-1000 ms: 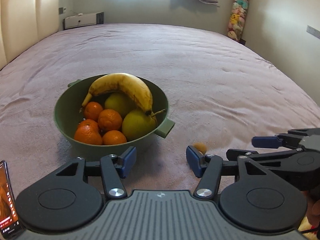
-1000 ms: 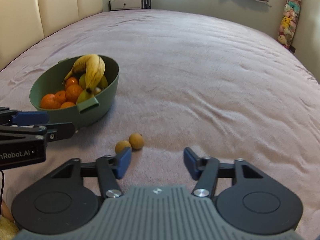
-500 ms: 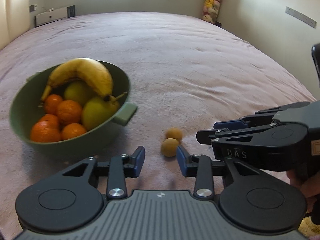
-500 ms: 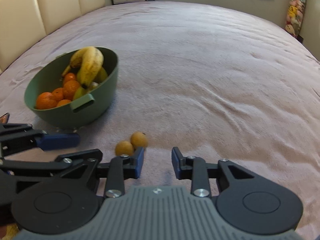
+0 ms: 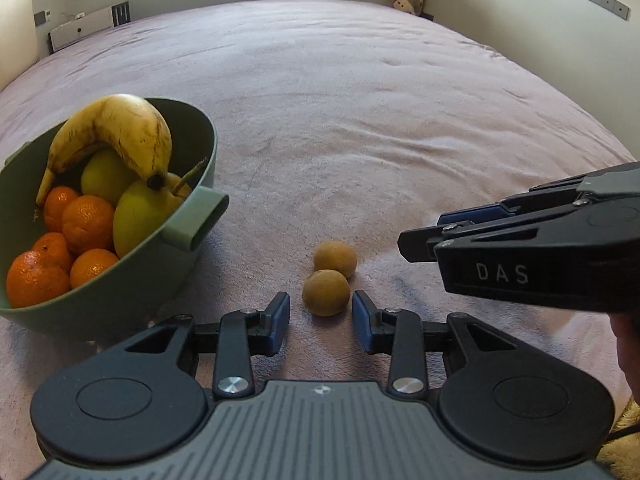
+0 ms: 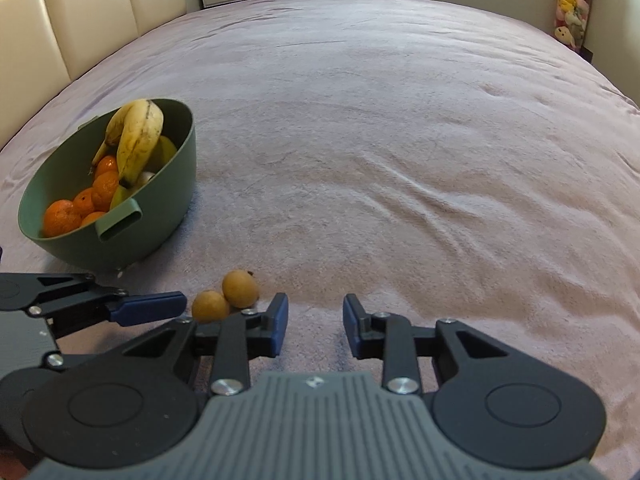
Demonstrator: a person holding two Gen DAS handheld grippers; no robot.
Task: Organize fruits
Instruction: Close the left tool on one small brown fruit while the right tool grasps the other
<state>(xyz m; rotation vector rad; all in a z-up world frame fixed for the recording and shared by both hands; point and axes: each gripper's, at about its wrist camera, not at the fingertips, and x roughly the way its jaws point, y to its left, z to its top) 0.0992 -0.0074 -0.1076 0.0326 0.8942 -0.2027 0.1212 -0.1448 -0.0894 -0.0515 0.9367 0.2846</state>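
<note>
Mostly pink bedspread [image 6: 400, 140], cream headboard [image 6: 80, 20], plush toys [image 6: 572, 8]

Each wrist camera sits behind its claw, angled down and forward across the bed [image 5: 360, 100], close to the surface. Both views share the green bowl [image 5: 176, 264] and two small brown fruits [image 6: 224, 298].

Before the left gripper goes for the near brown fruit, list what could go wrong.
1. The near brown fruit touches the far brown fruit; closing the left gripper on one may nudge the other rolling across the bed cover.
2. The right gripper hangs close beside the left one; they could collide.
3. The green bowl is heaped, banana on top; added fruit may tumble out.
</note>
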